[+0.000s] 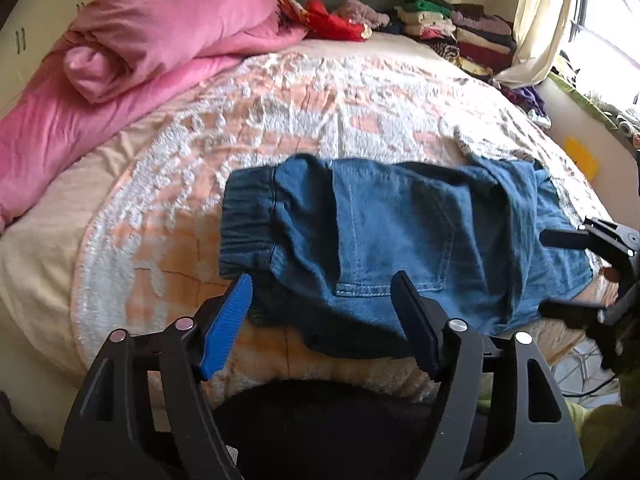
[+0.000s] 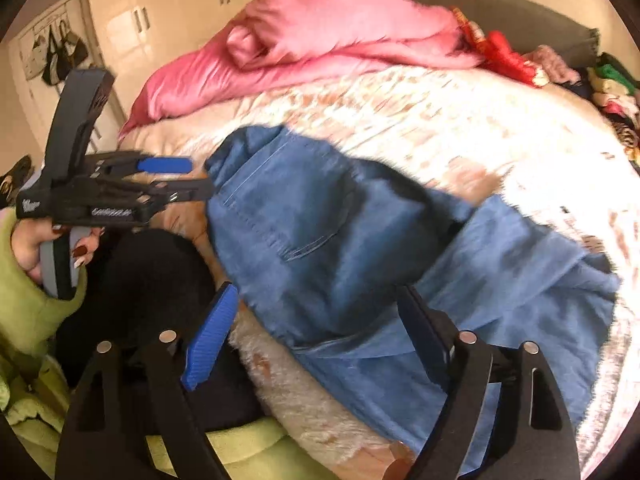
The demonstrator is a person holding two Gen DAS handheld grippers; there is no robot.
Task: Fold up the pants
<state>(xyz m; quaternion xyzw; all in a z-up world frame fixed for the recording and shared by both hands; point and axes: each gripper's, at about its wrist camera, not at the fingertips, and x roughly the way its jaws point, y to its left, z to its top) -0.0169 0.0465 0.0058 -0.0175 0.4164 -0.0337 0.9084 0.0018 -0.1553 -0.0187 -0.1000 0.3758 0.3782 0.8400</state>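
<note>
Blue denim pants (image 1: 384,236) lie folded across the near part of the bed, elastic waistband at the left, a back pocket facing up. In the right wrist view the pants (image 2: 360,248) spread toward the right, blurred. My left gripper (image 1: 324,284) is open, its jaws wide apart just over the pants' near edge, holding nothing. It also shows in the right wrist view (image 2: 200,178), at the waistband end. My right gripper (image 2: 316,300) is open over the pants' near edge and empty. It appears in the left wrist view (image 1: 546,270) at the pants' right end.
The bed (image 1: 280,120) has a peach and white textured cover. A pink duvet (image 1: 140,60) is bunched at the back left. Stacks of folded clothes (image 1: 460,28) sit at the back right by a curtain (image 1: 536,20). Wardrobe doors (image 2: 132,20) stand to the left.
</note>
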